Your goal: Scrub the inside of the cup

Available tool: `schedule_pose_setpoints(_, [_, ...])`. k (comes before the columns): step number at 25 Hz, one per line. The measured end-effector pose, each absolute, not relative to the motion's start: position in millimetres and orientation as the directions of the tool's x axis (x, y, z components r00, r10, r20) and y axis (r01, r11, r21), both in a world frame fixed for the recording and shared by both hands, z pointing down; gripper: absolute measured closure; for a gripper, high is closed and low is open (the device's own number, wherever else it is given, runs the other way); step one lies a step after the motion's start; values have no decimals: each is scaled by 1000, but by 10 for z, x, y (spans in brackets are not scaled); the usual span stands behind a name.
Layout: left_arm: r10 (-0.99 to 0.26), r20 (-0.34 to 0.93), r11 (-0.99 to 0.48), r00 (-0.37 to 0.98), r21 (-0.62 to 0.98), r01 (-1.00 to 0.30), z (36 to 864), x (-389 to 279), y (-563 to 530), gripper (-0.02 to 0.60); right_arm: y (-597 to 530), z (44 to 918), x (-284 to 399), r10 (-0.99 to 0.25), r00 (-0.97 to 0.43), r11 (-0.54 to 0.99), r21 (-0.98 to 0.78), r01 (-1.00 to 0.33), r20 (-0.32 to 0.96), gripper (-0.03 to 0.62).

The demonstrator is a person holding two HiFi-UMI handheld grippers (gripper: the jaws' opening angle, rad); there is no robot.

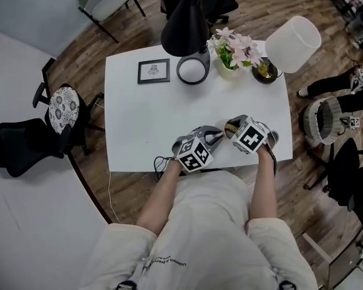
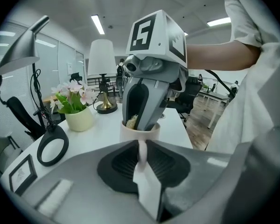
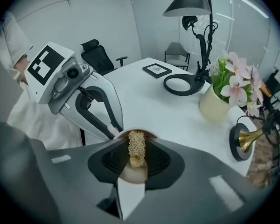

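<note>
**Cup gripped by its handle, scrubber inside**

Head view: the left gripper (image 1: 213, 138) and right gripper (image 1: 233, 127) meet at the near edge of the white rectangular table (image 1: 145, 113).

Left gripper view: its jaws are pressed onto the handle of the pale ceramic cup (image 2: 140, 133), which is upright just ahead. The right gripper's jaws reach down into it.

Right gripper view: its jaws pinch a tan fibrous scrubber (image 3: 136, 146) inside the cup's mouth. Print on the small black-framed picture (image 3: 157, 69) is too small to read.

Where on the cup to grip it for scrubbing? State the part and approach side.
Its handle, approached level from the side it juts toward, as the left tongs do now: the cup stands upright, so its open mouth is free for the right tongs and scrubber.
</note>
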State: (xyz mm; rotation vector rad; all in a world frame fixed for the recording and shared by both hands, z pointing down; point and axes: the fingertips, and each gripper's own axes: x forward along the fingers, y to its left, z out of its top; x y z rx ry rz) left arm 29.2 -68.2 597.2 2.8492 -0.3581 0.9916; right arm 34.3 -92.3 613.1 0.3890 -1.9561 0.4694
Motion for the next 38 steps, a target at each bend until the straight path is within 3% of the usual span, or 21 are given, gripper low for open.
schedule_pose_setpoints(6, [-172,607,-969,776,37,-244,5928,193,-666,527,-953,6076,256,-97,-389,867,-114,-485,916,482])
schedule_pose_setpoints(18, [-264,581,-921,770,85,-380,5879,-106,-689,522,-1081,6066,-53,-136,-454,882,-101,-461,881,482])
schedule_pose_setpoints(38, [-252,607,-916,754,101,-388,5912,-240,-607,527,-987,5988,100,-113,-420,888,-98,-448,900,480])
